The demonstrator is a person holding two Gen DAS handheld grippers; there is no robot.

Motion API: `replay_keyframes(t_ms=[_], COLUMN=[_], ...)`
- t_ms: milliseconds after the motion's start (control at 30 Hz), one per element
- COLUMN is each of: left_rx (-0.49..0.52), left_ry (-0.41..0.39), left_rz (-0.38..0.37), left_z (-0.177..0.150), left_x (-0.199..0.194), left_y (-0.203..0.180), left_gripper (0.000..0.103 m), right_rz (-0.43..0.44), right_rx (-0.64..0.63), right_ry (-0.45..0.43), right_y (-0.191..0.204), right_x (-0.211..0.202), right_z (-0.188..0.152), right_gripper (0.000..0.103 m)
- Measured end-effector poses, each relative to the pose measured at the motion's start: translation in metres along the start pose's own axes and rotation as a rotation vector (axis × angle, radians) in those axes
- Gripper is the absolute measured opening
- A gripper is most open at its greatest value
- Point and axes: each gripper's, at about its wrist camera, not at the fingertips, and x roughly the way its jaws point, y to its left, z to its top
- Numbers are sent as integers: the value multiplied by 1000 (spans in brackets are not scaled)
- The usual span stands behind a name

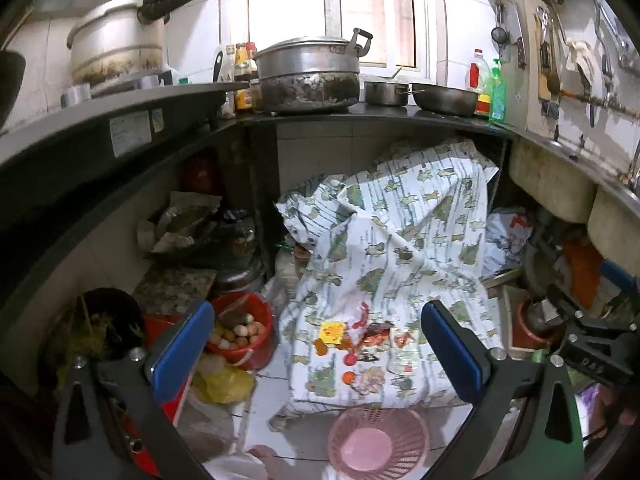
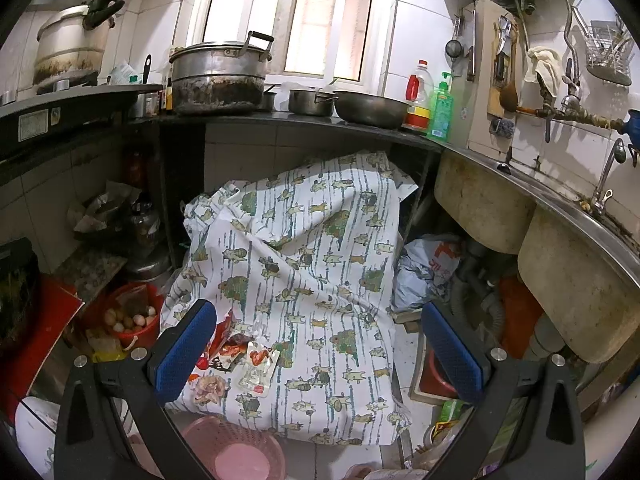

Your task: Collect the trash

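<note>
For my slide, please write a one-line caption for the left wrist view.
Open left gripper above wrappers scattered on a patterned cloth, pink basket below.

a white cloth [image 1: 400,240] printed with green and olive animals and blue-grey streaks carries red, orange and yellow wrappers [image 1: 360,336]. below it stands a pink lattice basket [image 1: 378,436]. a red bucket [image 1: 256,320] holds brown and pale eggs [image 1: 236,332], with a yellow plastic bag [image 1: 228,384] beside it. both tongs have blue pads [image 2: 184,348] on black frames. the bench [image 2: 280,122] is black, with a green soap bottle [image 2: 440,110]
</note>
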Motion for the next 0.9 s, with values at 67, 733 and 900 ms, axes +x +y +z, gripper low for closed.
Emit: replay_keyframes(t_ms=[67,733,900], left_rx=[5,-16,-12], left_ry=[3,18,18], left_rz=[11,-42,-26], left_z=[0,0,0], left_x=[1,3,4], left_y=[-1,-1,-1], left_gripper=[103,103,103], right_rz=[1,-5,-4], right_rx=[4,6,9], right_ry=[0,2,1], right_y=[0,-2,-2], right_x=[0,1,1], right_z=[2,2,2], right_gripper=[103,103,103])
